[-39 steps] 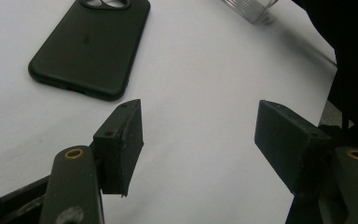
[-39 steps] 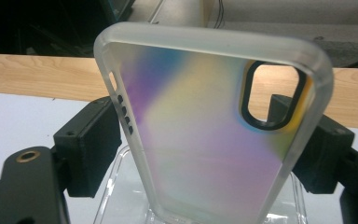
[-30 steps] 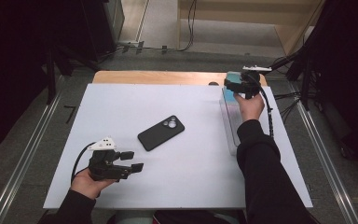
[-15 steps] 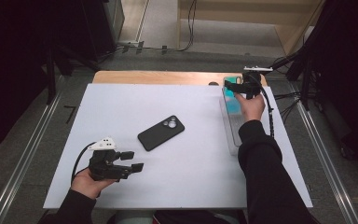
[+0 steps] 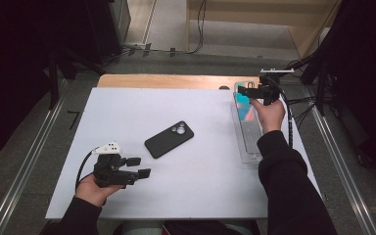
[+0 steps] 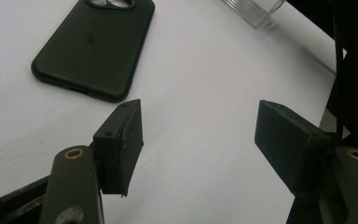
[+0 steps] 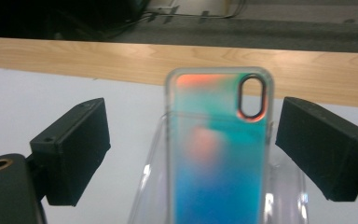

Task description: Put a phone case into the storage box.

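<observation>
In the clear tray (image 5: 248, 142) an iridescent phone case (image 7: 219, 149) leans, right tongs (image 7: 191, 154) just opened, holding nothing.

Left gripper (image 5: 144, 166) held low at the near left of the worktop, forearm entering from the bottom edge, jaws level, pointing right, standing part open with nothing between them. Right gripper (image 5: 242, 91) held out at the far right on an extended, dark-sleeved arm, jaws pointing left; they have just been opening and grip nothing.
</observation>
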Tool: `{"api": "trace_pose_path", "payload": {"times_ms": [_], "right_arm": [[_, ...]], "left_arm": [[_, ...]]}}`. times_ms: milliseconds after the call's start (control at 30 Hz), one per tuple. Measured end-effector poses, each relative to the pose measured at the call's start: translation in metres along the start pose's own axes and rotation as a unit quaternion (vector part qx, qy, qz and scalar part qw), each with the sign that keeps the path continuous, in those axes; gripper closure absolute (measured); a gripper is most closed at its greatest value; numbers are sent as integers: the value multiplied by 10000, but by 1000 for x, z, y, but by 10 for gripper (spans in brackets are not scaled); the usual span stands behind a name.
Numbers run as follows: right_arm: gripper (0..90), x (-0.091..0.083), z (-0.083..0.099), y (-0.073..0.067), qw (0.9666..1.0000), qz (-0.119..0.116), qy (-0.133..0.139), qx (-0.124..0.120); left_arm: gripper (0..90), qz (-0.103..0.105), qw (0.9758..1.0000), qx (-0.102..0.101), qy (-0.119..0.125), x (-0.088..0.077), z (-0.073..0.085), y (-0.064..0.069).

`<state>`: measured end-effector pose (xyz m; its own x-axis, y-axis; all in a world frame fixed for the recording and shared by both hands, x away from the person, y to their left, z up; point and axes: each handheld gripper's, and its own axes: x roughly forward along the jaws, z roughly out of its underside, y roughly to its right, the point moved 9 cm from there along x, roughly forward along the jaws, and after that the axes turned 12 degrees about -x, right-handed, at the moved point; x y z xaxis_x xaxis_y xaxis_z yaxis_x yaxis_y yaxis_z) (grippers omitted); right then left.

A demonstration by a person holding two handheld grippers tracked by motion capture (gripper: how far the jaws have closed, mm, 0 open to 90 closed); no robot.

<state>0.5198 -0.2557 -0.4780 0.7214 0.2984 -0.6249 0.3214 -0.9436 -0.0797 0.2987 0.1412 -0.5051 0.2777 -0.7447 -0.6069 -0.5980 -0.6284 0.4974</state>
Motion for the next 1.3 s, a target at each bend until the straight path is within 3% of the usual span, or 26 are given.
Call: {"api": "trace_pose_path", "payload": {"times_ms": [100, 333, 500, 700, 1000, 1200, 1300], "right_arm": [[82, -9, 2, -7, 9999, -145, -32, -60], [83, -29, 7, -35, 9962, -659, 47, -563], [84, -40, 12, -55, 9928, -963, 75, -710], [86, -49, 20, -72, 9874, -1400, 254, -690], [87, -64, 39, -92, 9807, -1749, 93, -865], [87, -78, 50, -107, 9757, -1870, 33, -1142], [139, -85, 57, -113, 9727, -1985, 37, -1203]], "left_arm": [[328, -6, 10000, -1, -39, 1, -1, -1], [328, 13, 10000, -32, -74, 4, -5, -4], [328, 88, 9998, -125, -123, 6, -8, -5], [328, 66, 9998, -48, -174, 9, -9, -6], [327, 113, 9998, 25, -150, 9, -11, -3], [327, 99, 9998, 56, -169, 9, -10, -4], [327, 87, 9998, 56, -172, 9, -10, -4]]}}
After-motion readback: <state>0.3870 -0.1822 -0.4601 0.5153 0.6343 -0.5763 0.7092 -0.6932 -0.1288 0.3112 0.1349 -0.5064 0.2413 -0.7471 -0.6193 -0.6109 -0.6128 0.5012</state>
